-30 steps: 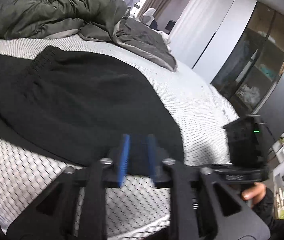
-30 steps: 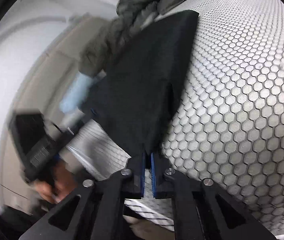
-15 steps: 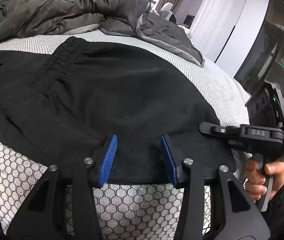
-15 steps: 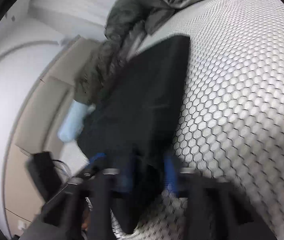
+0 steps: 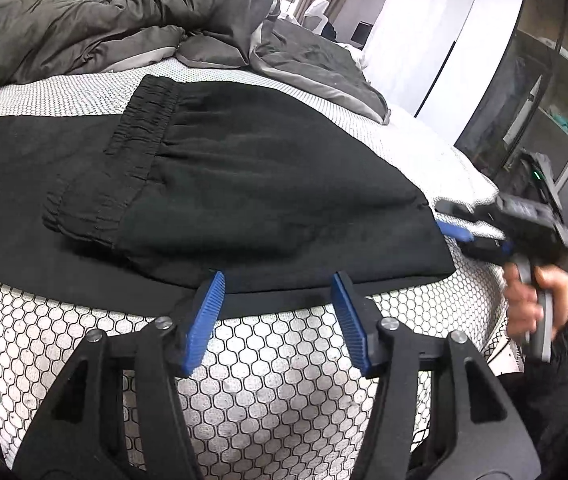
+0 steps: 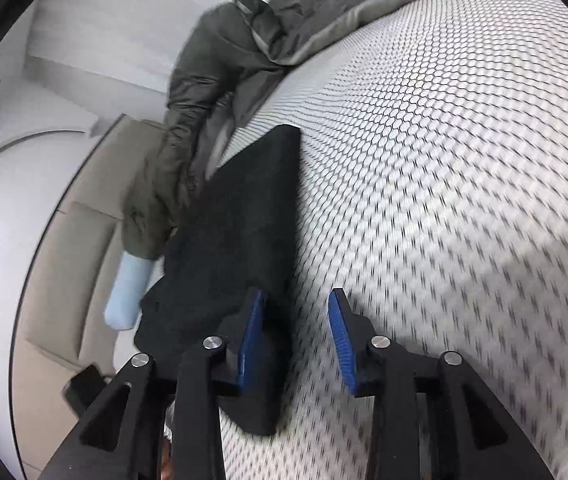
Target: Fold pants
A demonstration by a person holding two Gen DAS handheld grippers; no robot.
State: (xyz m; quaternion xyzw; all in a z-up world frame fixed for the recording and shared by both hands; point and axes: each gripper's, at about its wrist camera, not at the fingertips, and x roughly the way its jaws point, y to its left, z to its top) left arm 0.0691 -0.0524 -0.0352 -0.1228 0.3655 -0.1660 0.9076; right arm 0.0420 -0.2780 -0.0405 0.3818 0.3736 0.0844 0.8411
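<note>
- Black cloth is filling the middle of the left wrist view: the pants (image 5: 212,184) are lying folded over on the bed (image 5: 284,360), their gathered waistband (image 5: 136,136) resting across the lower layer, their near edge just ahead of the left hand-held gripper (image 5: 278,312).
- A second ago that edge was sitting between the blue pads (image 5: 204,320); now the left hand-held gripper is standing released, its jaws having just been opening, with only the honeycomb mattress cover showing between them and the cloth lying just beyond the tips.
- At the right of this view the right hand-held gripper (image 5: 453,226) is hovering blurred beside the corner of the pants, a hand (image 5: 531,304) around its grip, its jaws apart and nothing between them.
- A grey quilt (image 5: 124,32) is lying bunched at the far end of the bed, apart from the pants.
- In the right wrist view the pants (image 6: 240,240) are running away as a long dark strip along the edge of the bed (image 6: 443,200), and the picture is smeared.
- Here the right hand-held gripper (image 6: 295,340) is also released: a second ago it was clenched on the cloth, and its jaws have just been opening. The cloth is now lying under and beside the left pad, with bare mattress showing in the gap.
- I judge this to mean that one fold is now laid down and let go. The pants are still long, so another fold probably remains, starting with a fresh grasp.
</note>
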